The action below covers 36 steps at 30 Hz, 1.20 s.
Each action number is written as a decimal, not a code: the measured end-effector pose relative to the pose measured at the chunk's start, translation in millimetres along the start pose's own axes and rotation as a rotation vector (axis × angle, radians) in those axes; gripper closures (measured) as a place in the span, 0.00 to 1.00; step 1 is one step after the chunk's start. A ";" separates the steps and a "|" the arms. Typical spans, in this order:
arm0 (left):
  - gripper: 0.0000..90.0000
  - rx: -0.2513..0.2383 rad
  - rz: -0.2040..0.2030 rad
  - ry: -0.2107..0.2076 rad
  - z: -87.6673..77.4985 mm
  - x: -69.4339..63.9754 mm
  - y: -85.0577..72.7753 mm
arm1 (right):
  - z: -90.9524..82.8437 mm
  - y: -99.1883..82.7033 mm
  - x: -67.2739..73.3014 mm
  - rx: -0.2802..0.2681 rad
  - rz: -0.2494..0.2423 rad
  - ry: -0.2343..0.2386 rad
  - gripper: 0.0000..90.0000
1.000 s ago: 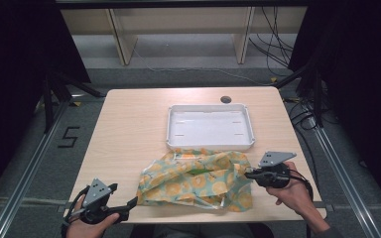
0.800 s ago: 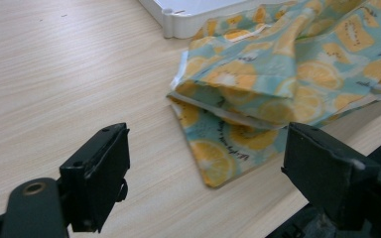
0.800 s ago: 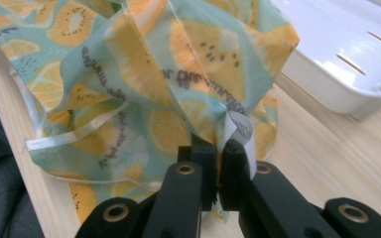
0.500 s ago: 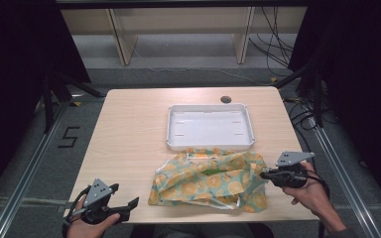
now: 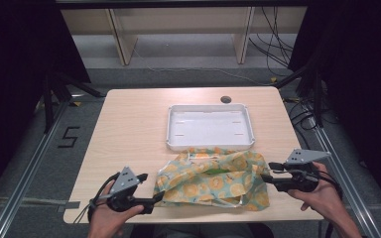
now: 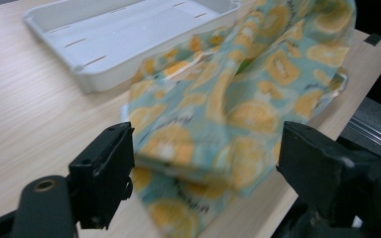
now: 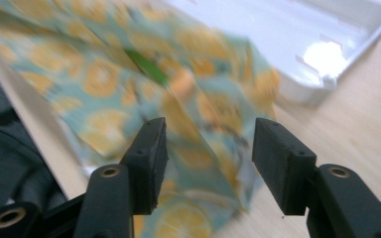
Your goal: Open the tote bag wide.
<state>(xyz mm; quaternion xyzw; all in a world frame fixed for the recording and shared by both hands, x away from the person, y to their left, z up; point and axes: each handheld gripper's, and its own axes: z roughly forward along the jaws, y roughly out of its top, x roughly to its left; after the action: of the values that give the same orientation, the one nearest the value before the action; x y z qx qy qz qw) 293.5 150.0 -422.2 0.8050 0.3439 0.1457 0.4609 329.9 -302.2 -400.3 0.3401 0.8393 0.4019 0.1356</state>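
Now, with both my left gripper [image 5: 155,200] and right gripper [image 5: 264,176] released, jaws having just shifted, I'd pinch the patterned cloth [image 5: 213,179] by its corners and fold evenly.

A light wooden desk [image 5: 129,129] with rounded corners stands on a grey floor [image 5: 34,163]. Near its far edge is a small round cable hole [image 5: 225,99]. Beyond the far edge, pale wooden shelf legs [image 5: 121,42] rise from the floor, and black cables [image 5: 273,39] trail across it toward the right. Dark curtains [image 5: 20,44] close in both sides. Metal rails [image 5: 27,168] run along the floor by the desk's left and right edges, and a "5" [image 5: 68,137] is marked on the floor at the left.
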 end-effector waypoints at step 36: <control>0.99 0.203 0.220 0.004 111.0 25.6 82.9 | 132.1 37.1 57.0 0.298 -0.323 0.291 0.97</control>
<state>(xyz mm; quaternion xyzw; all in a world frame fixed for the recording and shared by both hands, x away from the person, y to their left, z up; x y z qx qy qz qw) 407.9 68.4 -413.7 0.8800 0.2676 0.1615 0.3578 371.4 -170.0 -453.8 0.1564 0.9433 0.2918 0.0246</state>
